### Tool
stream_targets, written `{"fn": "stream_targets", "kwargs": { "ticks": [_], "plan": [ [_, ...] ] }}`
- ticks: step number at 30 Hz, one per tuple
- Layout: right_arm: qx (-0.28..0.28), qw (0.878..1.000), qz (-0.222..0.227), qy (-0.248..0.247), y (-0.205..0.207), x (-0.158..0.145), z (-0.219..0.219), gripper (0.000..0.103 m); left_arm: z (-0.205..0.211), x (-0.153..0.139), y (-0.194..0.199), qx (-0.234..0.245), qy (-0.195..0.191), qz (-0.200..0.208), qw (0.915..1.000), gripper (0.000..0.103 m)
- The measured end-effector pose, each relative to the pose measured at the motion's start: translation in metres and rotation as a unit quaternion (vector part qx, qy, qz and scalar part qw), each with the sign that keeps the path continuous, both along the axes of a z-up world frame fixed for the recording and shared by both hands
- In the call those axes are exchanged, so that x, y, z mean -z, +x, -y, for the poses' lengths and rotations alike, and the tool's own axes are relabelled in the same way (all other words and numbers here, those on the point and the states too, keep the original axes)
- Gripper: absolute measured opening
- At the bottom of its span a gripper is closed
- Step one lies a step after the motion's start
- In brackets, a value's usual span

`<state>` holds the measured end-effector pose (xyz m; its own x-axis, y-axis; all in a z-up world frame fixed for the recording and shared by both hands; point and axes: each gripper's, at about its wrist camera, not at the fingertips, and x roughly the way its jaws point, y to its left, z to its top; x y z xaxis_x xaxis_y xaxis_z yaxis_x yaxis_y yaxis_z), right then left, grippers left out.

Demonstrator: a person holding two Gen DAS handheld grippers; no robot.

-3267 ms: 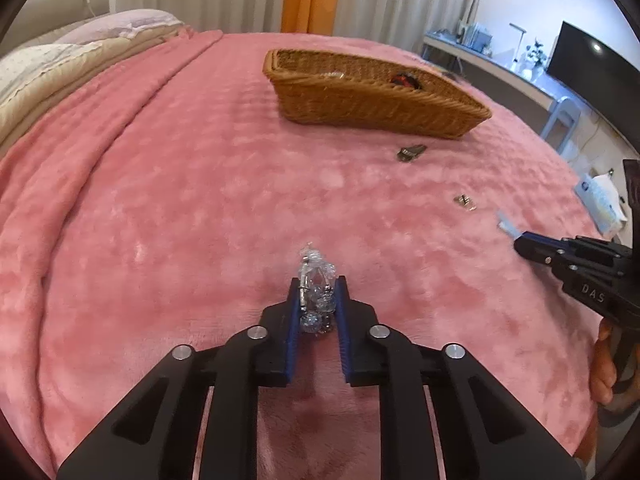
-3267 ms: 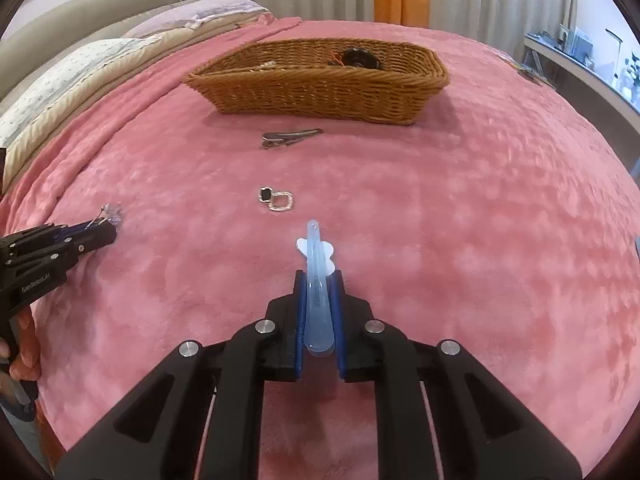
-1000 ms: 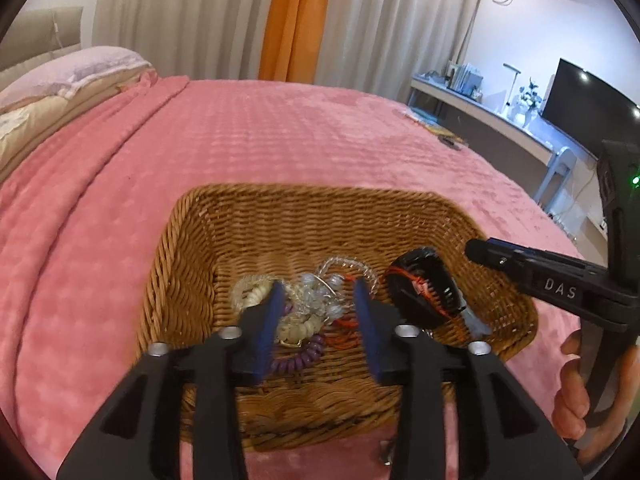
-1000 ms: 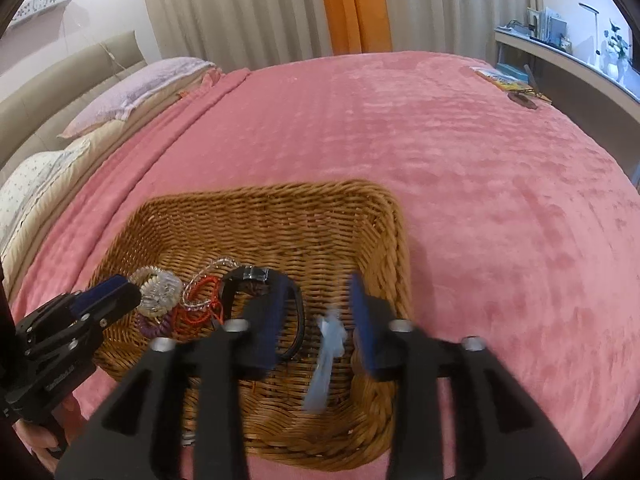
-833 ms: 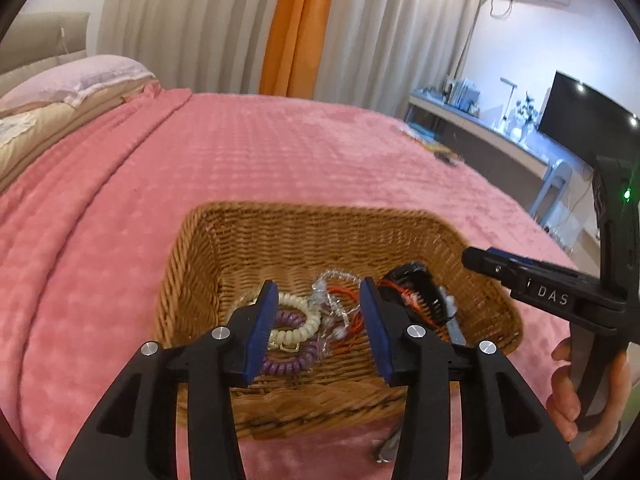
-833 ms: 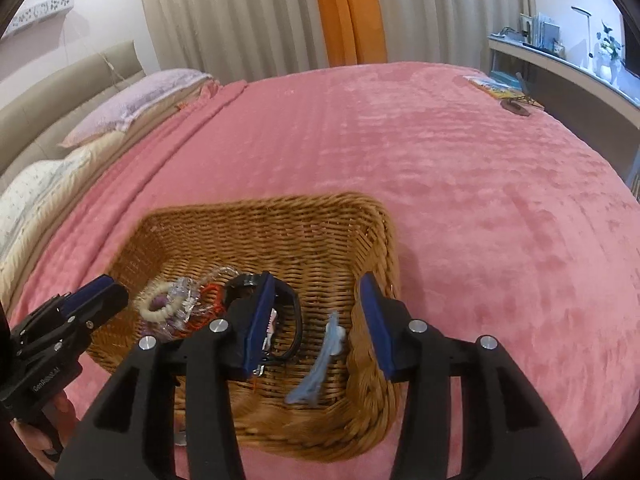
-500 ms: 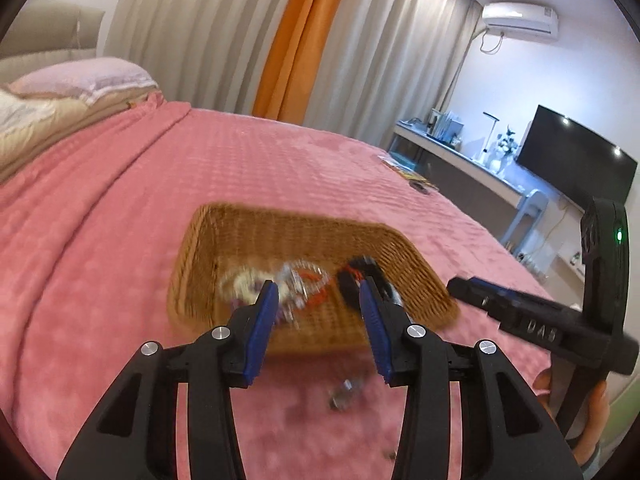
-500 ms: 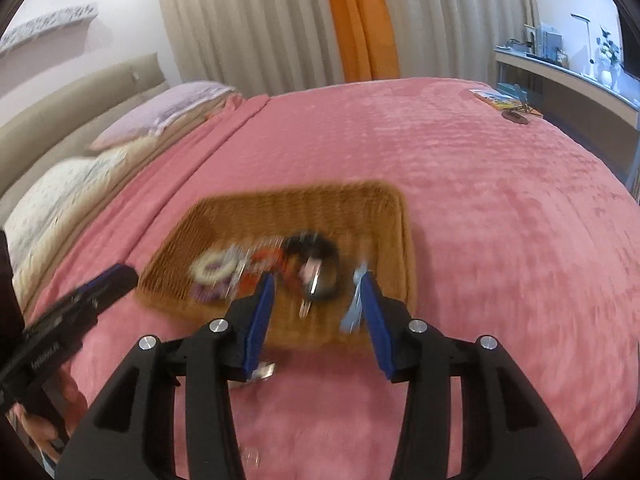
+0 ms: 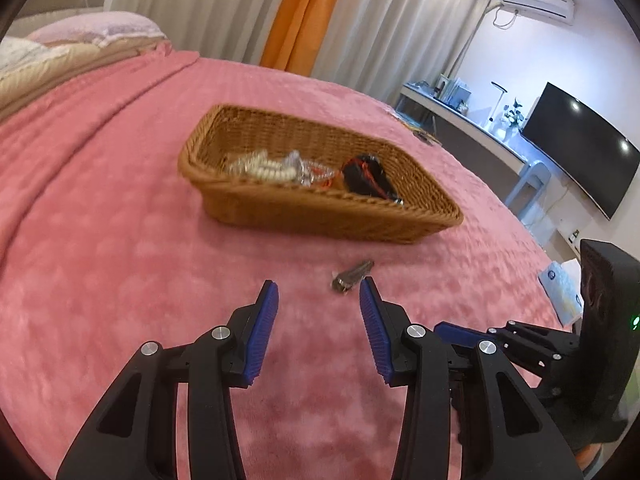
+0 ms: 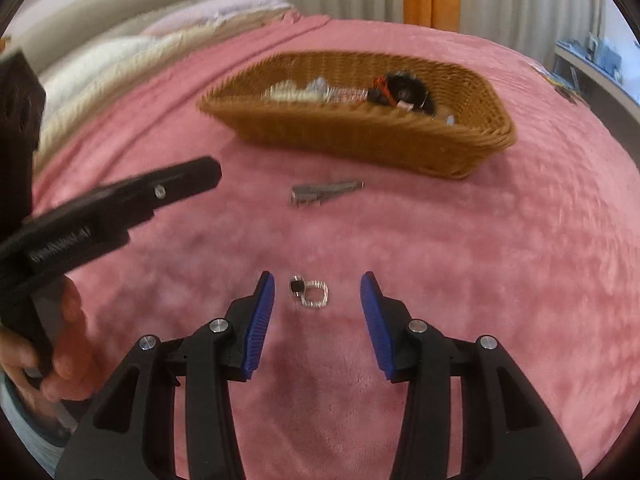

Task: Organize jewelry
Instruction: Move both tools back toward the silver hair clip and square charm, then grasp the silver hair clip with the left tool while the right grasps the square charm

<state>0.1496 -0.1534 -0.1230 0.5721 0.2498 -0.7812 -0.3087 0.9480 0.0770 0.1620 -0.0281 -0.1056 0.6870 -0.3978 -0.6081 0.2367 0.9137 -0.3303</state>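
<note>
On the plush pink blanket (image 10: 480,260), both grippers' ribbed blue fingers (image 10: 260,320) gape wide, holding nothing.

In the right wrist view, the woven wicker basket (image 10: 360,132) sits at twelve o'clock on the pink plush bedspread (image 10: 500,260), the grey metal hair clip (image 10: 324,193) before it, the silver ring-shaped trinket (image 10: 310,292) nearest, at six.

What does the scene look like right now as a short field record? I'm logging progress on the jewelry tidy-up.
left hand-held gripper: open, empty
right hand-held gripper: open, empty
basket: on pink blanket, holds bracelets and a dark item
metal clip: on blanket, outside basket
ring: on blanket, between the right gripper's fingers
left to collect: clip, ring
</note>
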Motion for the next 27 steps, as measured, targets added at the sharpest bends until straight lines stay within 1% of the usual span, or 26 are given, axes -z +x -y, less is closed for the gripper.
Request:
{"fn": "stream_targets", "kwargs": {
  "ticks": [6, 7, 11, 12, 14, 17, 20, 21, 24, 27],
  "plan": [
    [-0.001, 1.000, -0.010, -0.006, 0.009, 0.008, -0.001, 0.041, -0.003, 0.008, 0.001, 0.004, -0.007, -0.005, 1.0000, 0.041],
    [-0.003, 1.000, -0.009, -0.011, 0.009, 0.008, -0.003, 0.036, -0.003, 0.009, 0.002, 0.005, -0.008, -0.006, 0.9999, 0.041],
    [-0.014, 0.999, -0.002, -0.033, 0.007, 0.009, -0.013, 0.026, 0.001, 0.011, 0.004, 0.010, -0.004, -0.013, 0.9999, 0.041],
    [-0.015, 0.999, -0.001, -0.037, 0.006, 0.009, -0.012, 0.025, 0.003, 0.011, 0.005, 0.014, 0.001, -0.015, 0.9998, 0.041],
    [-0.015, 0.999, 0.002, -0.044, 0.007, 0.009, -0.012, 0.018, 0.008, 0.011, 0.005, 0.021, 0.010, -0.020, 0.9995, 0.041],
    [-0.002, 0.998, 0.004, -0.056, 0.012, 0.009, -0.004, 0.018, 0.020, 0.010, 0.009, 0.043, 0.033, -0.031, 0.9981, 0.041],
    [0.033, 0.998, 0.002, -0.061, 0.024, 0.010, 0.014, 0.018, 0.034, 0.009, 0.015, 0.064, 0.067, -0.039, 0.9949, 0.041],
    [0.044, 0.998, -0.002, -0.052, 0.029, 0.011, 0.023, 0.018, 0.036, 0.009, 0.017, 0.067, 0.074, -0.042, 0.9941, 0.041],
    [0.054, 0.998, -0.013, -0.010, 0.037, 0.011, 0.042, 0.018, 0.048, 0.012, 0.030, 0.073, 0.105, -0.046, 0.9907, 0.041],
    [0.052, 0.999, -0.009, -0.002, 0.037, 0.012, 0.045, 0.017, 0.058, 0.017, 0.044, 0.082, 0.118, -0.053, 0.9882, 0.041]
  ]
}}
